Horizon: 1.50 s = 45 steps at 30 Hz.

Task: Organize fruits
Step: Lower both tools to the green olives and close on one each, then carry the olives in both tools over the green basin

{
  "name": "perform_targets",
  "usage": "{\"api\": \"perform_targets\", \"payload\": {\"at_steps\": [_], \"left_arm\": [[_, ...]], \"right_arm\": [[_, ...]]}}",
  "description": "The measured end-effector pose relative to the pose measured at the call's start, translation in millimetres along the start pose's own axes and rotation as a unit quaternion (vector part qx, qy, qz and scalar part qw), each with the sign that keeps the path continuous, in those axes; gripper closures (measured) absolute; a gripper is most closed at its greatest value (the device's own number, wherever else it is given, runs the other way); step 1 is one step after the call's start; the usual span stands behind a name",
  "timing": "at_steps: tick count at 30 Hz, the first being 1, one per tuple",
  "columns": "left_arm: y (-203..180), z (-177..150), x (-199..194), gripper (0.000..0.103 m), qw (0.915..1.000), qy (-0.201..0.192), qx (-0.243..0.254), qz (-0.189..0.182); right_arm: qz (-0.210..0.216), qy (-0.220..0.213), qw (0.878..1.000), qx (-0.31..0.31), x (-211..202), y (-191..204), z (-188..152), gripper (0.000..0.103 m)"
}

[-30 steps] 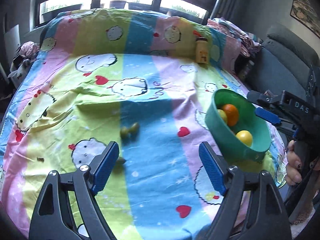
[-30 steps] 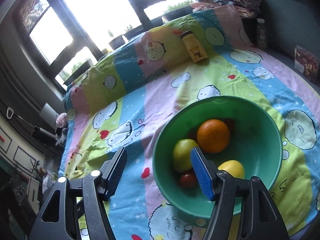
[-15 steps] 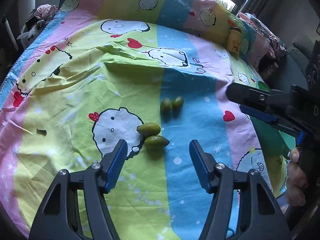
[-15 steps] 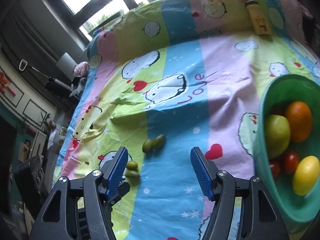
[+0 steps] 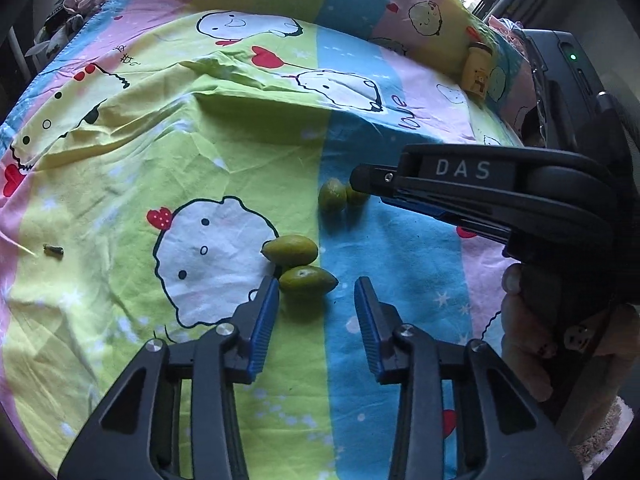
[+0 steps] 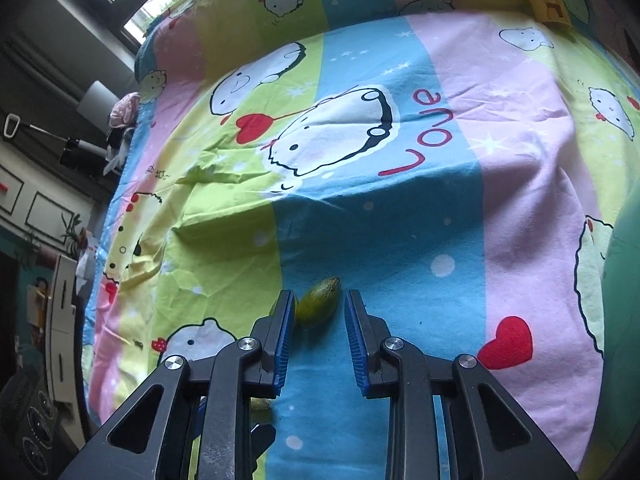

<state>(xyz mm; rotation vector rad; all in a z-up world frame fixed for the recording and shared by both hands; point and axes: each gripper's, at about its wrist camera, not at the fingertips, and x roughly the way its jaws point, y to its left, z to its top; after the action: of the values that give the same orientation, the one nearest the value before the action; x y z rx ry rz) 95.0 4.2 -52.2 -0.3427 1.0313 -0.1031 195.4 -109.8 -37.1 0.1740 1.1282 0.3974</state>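
Observation:
Several small green oval fruits lie on the cartoon-print sheet [image 5: 224,128]. In the left wrist view the nearest fruit [image 5: 308,280] lies between the fingertips of my left gripper [image 5: 316,292]. It lies close to the left pad, with a gap to the right pad, and the jaws are closing. A second fruit [image 5: 290,251] lies just beyond it. My right gripper [image 6: 320,300] brackets one fruit [image 6: 320,305] of the farther pair. Its jaws are closing too, and a thin gap shows at the right pad. The pair's other fruit [image 5: 332,196] lies outside its left finger.
The green bowl's rim [image 6: 628,280] shows at the right edge of the right wrist view. A yellow bottle [image 5: 478,68] lies at the far right of the sheet. A small dark scrap [image 5: 54,250] sits at the left. A hand [image 5: 524,340] holds the right gripper's handle.
Both grippers have come down close over the fruits and narrowed their jaws. The right gripper swung left, away from the bowl, to the farther fruit pair.

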Motion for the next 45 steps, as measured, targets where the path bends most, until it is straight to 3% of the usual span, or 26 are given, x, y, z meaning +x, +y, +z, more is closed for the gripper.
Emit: {"api": "perform_targets", "payload": {"at_steps": [7,11,13,17,22,34,45], "left_arm": [[0.8,-1.1,2.9,0.079,1.0000,0.003,-0.007,0.001],[0.1,-1.6,2.7,0.080,1.0000,0.000,-0.004,0.003],[-2.2,-2.2,2.4,0.091,1.0000,-0.001,0.001,0.003],[-5.5,-3.2,2.9,0.092,1.0000,-0.002,0.009,0.003],[-4.6,-3.6,4.9,0.091,1.0000,0.000,0.001,0.002],[-1.9,0.3,-4.7,0.065,0.9997,-0.023,0.011,0.005],[-0.7,9.3,11.4,0.066,0.9999,-0.008,0.010,0.002]], "right_arm": [[-0.007,-0.005,1.000,-0.008,9.4,3.6,-1.2,0.077],[-0.008,-0.011,1.000,-0.010,8.4,3.6,-3.4,0.077],[-0.005,-0.011,1.000,-0.007,7.5,2.6,-4.4,0.077],[-0.003,-0.021,1.000,-0.009,-0.7,3.0,-6.1,0.077],[-0.002,-0.033,0.999,-0.012,-11.2,4.2,-7.4,0.077],[0.016,-0.071,0.997,-0.002,-54.9,-7.3,-15.6,0.077],[0.022,-0.124,0.992,0.010,-99.7,-30.1,-26.6,0.077]]}}
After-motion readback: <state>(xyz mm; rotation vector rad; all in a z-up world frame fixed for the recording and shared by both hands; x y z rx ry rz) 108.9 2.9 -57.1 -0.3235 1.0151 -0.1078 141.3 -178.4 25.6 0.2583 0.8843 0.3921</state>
